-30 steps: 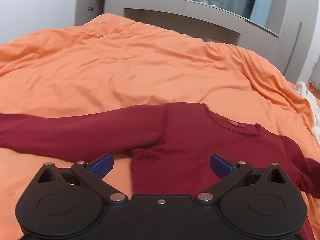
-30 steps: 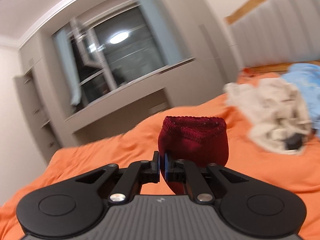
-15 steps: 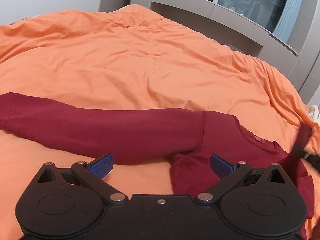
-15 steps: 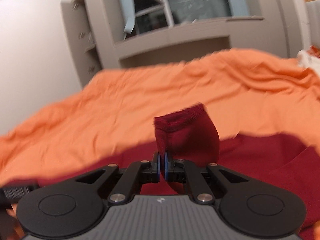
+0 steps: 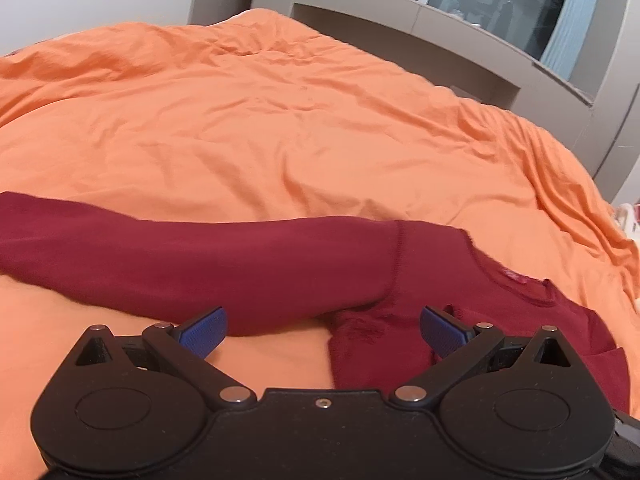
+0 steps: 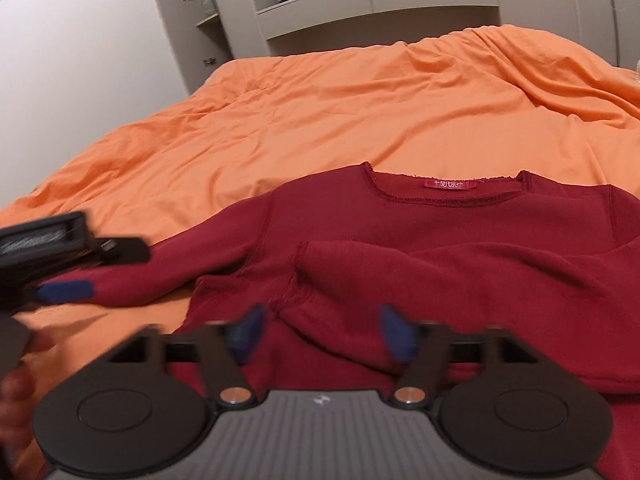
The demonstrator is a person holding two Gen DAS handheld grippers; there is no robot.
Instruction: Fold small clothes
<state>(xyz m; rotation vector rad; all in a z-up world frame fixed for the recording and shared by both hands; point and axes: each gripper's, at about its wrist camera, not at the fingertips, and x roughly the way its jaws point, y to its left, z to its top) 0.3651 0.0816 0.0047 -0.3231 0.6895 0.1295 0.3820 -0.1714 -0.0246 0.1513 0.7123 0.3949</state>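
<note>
A small dark red long-sleeved sweater lies flat on the orange bedspread, neck label away from me. Its right sleeve is folded across the chest, the cuff near the left armpit. Its left sleeve stretches out straight to the left. My right gripper is open and empty, just above the folded sleeve. My left gripper is open and empty, low over the armpit where the left sleeve meets the body; it also shows at the left edge of the right wrist view.
The orange bedspread runs far back and to both sides. Grey cabinets and a dark window stand behind the bed. A pale garment shows at the right edge.
My right gripper carried the right sleeve across the chest, laid it down and opened. My left gripper shifted left along the sweater, toward the outstretched sleeve, staying open.
</note>
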